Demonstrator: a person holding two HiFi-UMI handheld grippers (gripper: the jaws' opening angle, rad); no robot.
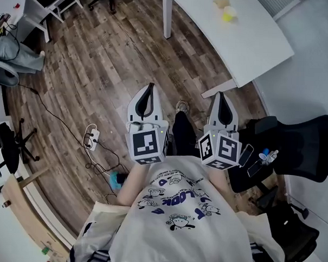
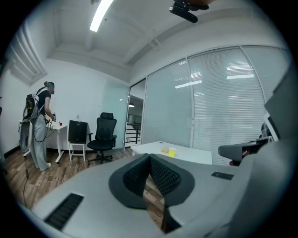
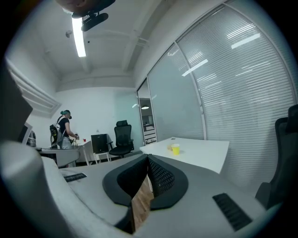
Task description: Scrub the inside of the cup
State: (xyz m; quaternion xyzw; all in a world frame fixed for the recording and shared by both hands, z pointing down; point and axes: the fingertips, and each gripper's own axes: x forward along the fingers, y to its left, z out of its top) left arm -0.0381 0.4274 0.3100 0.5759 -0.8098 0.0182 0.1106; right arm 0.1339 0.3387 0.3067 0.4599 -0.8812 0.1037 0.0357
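A small yellow cup stands on the white table far ahead of me, with a tan sponge-like lump just behind it. Both grippers hang at waist height over the wood floor, well short of the table. The left gripper has its jaws closed tip to tip with nothing between them. The right gripper is likewise shut and empty. In the left gripper view the cup shows small above the left gripper. In the right gripper view the cup sits beyond the right gripper.
A black office chair with a phone and a bottle on its seat stands at my right. A power strip and cables lie on the floor at my left. A person stands at a far desk beside another black chair.
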